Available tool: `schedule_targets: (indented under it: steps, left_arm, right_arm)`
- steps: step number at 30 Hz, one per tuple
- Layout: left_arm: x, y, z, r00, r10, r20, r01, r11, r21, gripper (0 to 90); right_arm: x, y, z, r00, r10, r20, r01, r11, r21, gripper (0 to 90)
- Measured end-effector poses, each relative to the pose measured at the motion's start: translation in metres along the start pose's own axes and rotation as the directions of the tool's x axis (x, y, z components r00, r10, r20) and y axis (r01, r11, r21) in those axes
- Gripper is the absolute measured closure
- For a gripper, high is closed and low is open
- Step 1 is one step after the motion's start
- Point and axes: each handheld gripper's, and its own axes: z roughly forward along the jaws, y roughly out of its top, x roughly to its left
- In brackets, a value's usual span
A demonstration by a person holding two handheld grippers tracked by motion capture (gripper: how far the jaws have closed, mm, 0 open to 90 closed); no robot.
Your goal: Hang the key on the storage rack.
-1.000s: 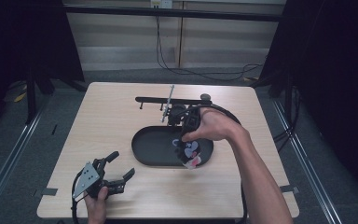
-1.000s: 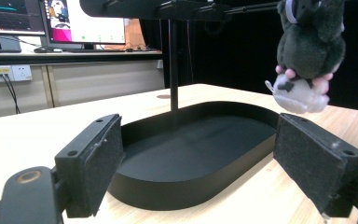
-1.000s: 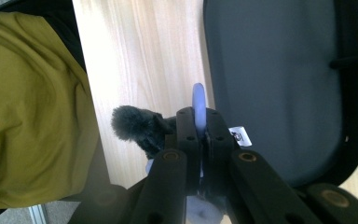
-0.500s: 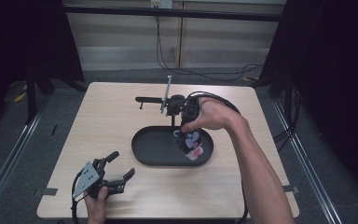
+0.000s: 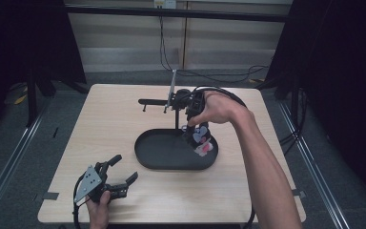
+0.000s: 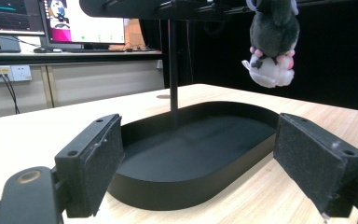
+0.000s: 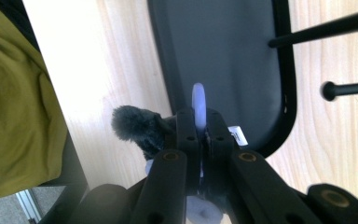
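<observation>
plush toy lifted from the tray – not yet hung

right gripper [image 5: 194, 128] is clamped on the toy's [image 5: 200, 139] pale ring [image 7: 198, 105], holding it above the tray [image 5: 147, 157] beside the stand [image 5: 174, 102]; hooking it on seems left. left gripper [image 5: 116, 176] rests agape – its view shows the toy dangling clear.
</observation>
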Motion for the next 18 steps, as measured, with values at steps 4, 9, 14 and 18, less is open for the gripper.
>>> schedule_targets:
  steps: [4,9,14,18]
  left_arm:
    - [0.0,0.0,0.0,1.0,0.0,0.0,0.0,1.0,-0.001,15.6]
    - [0.0,0.0,0.0,1.0,0.001,0.004,-0.001,1.0,0.002,15.6]
    - [0.0,0.0,0.0,1.0,0.0,0.0,0.0,1.0,-0.001,15.6]
    - [0.0,0.0,0.0,1.0,0.001,0.004,-0.001,1.0,0.001,15.6]
  right_arm:
    - [-0.005,0.003,-0.002,0.9999,0.012,0.009,-0.012,1.0,0.014,87.4]
    - [-0.009,0.006,-0.004,0.9996,0.018,0.022,-0.019,1.0,0.017,87.4]
    - [-0.017,0.007,-0.005,0.9989,0.038,0.027,-0.039,0.999,0.018,87.4]
    - [-0.022,0.008,-0.005,0.9985,0.049,0.024,-0.049,0.998,0.026,87.4]
